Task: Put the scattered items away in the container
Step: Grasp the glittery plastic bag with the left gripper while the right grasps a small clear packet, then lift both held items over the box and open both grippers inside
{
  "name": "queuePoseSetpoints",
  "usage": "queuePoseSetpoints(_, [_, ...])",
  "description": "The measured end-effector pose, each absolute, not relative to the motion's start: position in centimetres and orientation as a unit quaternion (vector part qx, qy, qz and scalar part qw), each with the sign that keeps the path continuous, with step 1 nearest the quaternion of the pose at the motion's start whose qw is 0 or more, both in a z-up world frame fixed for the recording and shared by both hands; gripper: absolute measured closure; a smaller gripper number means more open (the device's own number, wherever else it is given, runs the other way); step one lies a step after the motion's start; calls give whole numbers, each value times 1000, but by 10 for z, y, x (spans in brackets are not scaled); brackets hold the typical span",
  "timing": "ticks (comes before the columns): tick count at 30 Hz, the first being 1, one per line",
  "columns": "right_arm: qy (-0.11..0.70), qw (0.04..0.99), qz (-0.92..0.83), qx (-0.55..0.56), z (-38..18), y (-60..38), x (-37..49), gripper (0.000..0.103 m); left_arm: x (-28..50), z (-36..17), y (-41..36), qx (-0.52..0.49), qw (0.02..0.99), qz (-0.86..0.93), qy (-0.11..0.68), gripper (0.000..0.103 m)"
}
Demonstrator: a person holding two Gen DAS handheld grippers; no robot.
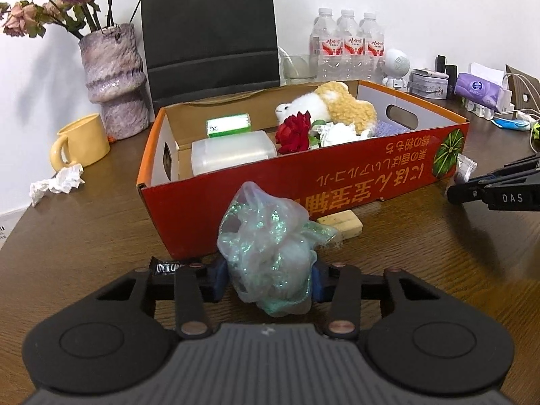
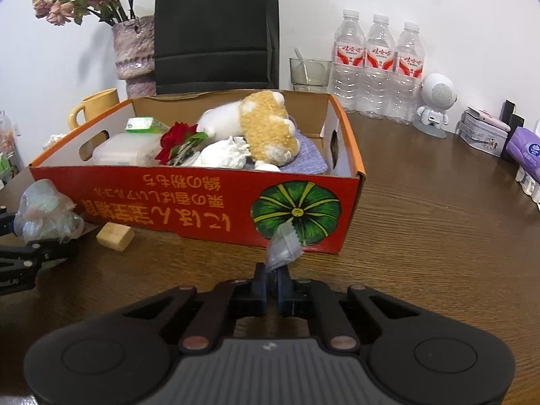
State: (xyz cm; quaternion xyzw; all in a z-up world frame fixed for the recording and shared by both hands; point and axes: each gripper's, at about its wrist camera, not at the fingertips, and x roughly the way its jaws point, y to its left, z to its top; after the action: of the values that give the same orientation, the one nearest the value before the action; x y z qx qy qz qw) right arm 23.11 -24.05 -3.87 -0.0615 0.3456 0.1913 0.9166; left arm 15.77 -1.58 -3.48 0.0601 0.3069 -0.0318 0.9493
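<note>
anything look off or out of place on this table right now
A few loose bits sit outside the red cardboard box: a crumpled tissue by the yellow mug, a pale wrapped block against the box front, and a dark candy wrapper near the left gripper. The box print reads upside down.

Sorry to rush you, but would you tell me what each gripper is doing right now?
Left gripper: closed on the glittery plastic bag.
Right gripper: shut on the small clear sachet.
</note>
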Motion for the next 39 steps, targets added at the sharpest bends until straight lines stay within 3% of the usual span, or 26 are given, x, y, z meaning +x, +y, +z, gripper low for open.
queuePoseSetpoints(13, [319,922,212,-46,-19,-254,199,98,123,-6,-7,43,961,-50,269,58])
queuePoseSetpoints(27, [217,945,242,-34,69,-245,210,98,151,80,-13,42,985,-71,151,57])
queuePoseSetpoints(39, [297,927,228,-35,30,-196,296,98,236,48,-30,20,973,-76,218,57])
